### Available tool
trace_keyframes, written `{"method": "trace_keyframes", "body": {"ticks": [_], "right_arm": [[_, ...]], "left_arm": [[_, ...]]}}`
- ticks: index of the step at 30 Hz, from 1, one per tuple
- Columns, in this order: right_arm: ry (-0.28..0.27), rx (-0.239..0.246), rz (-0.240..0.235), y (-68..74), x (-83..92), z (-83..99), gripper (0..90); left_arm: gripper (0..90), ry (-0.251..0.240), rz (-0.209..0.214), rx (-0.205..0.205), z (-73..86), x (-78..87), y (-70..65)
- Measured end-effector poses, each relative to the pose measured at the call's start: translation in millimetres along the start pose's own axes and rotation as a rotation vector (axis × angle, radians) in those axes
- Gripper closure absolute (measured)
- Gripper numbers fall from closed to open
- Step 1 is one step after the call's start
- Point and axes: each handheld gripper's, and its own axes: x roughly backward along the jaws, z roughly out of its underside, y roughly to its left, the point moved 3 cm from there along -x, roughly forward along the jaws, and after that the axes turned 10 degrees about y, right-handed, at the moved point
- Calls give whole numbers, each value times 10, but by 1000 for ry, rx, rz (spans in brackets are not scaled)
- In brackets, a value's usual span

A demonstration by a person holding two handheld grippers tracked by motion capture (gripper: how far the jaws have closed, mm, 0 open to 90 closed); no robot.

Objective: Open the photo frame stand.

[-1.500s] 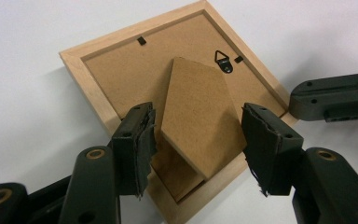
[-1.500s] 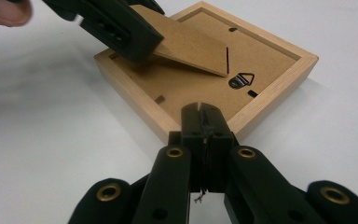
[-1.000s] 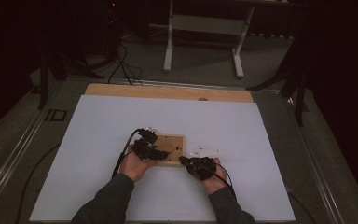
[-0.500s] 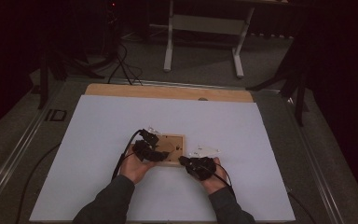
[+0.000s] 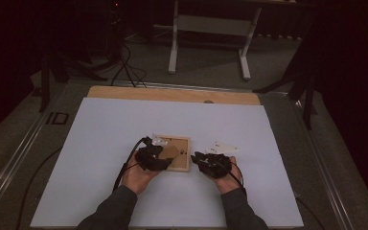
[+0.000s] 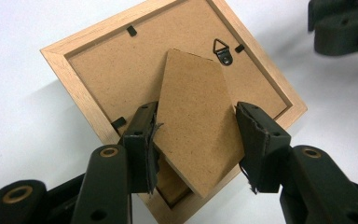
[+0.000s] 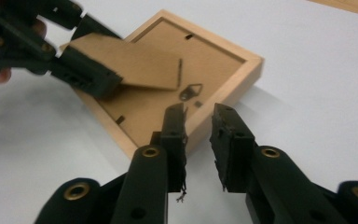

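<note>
Picture frame (image 5: 175, 152) lies face-down on the white bench (image 5: 100, 124), back panel up. Left tongs (image 6: 198, 140) straddle the cardboard easel stand (image 6: 198, 126), which is swung up off the backing; left jaw touches its edge, right jaw sits just beside the other edge w/ a sliver of gap, so contact on that side can't be confirmed. Reads as a loose hold, not a firm clamp. Stand's long axis runs away from the left tongs toward the triangular hanger (image 6: 221, 49), hinged near it.

Right tongs (image 7: 198, 126) have just been opening; nothing between the jaws, partly parted. They sit just off the frame's near edge, frame directly ahead, hanger (image 7: 191, 92) just beyond the tips and the small black turn clips (image 7: 189, 36) further on. In the high view the right tongs (image 5: 206, 160) are beside the frame's right side, not touching.

Key relation: frame's right rim lies straight ahead of the right tongs, so that hand is nearer for bracing or working the clips, likely while the left tongs keep the stand raised.
</note>
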Motion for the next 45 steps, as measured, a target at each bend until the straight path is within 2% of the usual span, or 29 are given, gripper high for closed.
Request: {"method": "trace_keyframes", "body": {"ticks": [8,10,12,18,23,35,40,45], "right_arm": [[-4,-19,3,-67,21,-51,679],[15,-16,-1,-71,-20,-77,649],[20,-13,-7,-73,-48,-94,631],[28,-28,-43,-67,-119,-147,572],[39,-46,-74,-80,-175,-175,516],[17,-76,-140,-128,-226,-306,397],[32,-96,-164,-134,-300,-328,361],[70,-110,-220,-96,-428,-291,375]], "left_arm": [[523,-52,-35,-18,100,29,-43],[523,-76,-60,-34,152,61,-76],[524,-83,-65,-38,164,65,-83],[523,-123,-127,-114,249,107,-160],[523,-146,-163,-159,295,128,-211],[523,-187,-185,-198,363,131,-239],[522,-202,-182,-198,376,132,-242],[522,-220,-180,-212,384,143,-249]]}}
